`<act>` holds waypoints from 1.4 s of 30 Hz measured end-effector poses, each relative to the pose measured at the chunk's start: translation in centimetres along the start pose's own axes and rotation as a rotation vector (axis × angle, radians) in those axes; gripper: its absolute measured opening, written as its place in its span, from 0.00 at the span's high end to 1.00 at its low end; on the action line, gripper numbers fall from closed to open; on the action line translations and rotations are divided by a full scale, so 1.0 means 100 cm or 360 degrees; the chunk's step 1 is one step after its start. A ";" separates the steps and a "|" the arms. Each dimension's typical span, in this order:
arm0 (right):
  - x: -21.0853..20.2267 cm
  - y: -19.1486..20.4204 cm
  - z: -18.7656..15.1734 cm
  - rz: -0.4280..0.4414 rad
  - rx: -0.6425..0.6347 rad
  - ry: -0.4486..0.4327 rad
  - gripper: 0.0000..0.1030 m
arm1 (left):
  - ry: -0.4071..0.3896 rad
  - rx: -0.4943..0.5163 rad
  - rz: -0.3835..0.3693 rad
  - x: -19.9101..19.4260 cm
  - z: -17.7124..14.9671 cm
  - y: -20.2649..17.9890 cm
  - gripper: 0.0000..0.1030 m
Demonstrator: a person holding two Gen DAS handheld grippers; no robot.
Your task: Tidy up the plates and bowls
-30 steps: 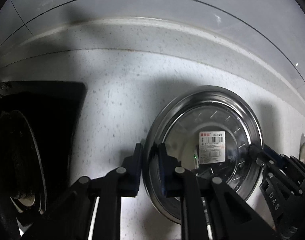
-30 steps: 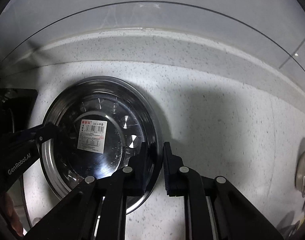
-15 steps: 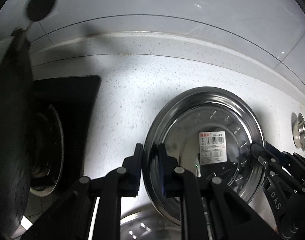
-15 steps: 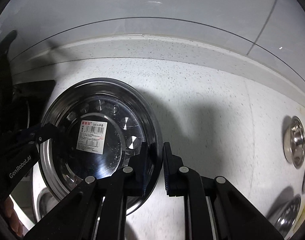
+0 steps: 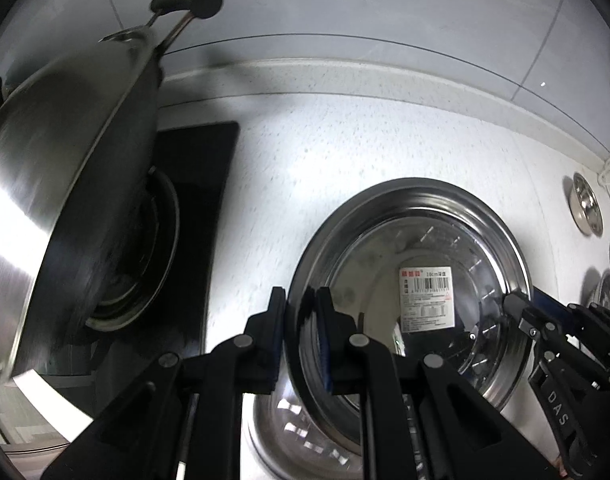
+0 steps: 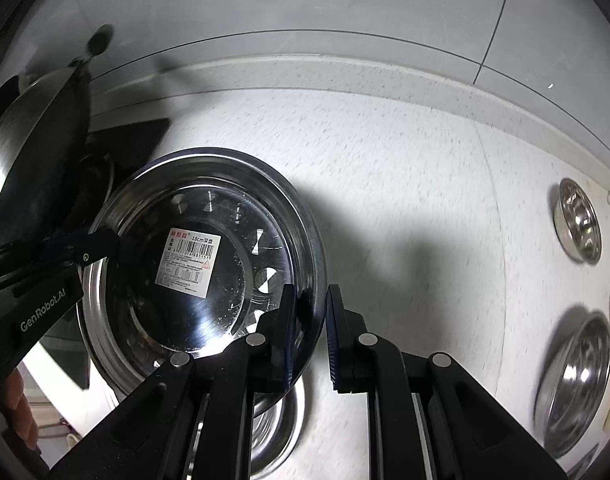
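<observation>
Stainless steel, round and shallow, the plate [image 5: 409, 280] has a broad flat rim, a mirror-bright base and a white barcode sticker [image 6: 187, 262] at its centre. It hangs above the speckled white bench [image 6: 385, 184], over another steel dish [image 5: 305, 436] lying below. The left gripper [image 5: 301, 336] has its jaws clenched on one edge of the rim; the right gripper [image 6: 311, 334] pinches the opposite edge. A wok [image 5: 65, 152] sits on the black hob [image 5: 197, 208] alongside, and small steel bowls [image 6: 577, 220] rest farther off.
</observation>
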State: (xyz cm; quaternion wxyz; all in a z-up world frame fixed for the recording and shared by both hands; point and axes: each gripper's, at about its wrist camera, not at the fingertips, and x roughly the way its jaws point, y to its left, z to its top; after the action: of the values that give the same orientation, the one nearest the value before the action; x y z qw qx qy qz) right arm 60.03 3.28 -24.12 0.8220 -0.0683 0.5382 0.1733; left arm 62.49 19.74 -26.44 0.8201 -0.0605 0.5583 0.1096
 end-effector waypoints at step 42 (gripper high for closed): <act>0.040 0.022 -0.076 0.0060 -0.0043 0.0191 0.87 | -0.0013 0.0072 0.0145 0.020 -0.094 0.015 0.85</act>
State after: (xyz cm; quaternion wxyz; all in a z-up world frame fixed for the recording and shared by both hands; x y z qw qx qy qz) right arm 54.13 3.86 -30.76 0.7839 -0.0795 0.5852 0.1916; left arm 54.35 19.37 -31.78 0.8177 -0.0160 0.5595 0.1344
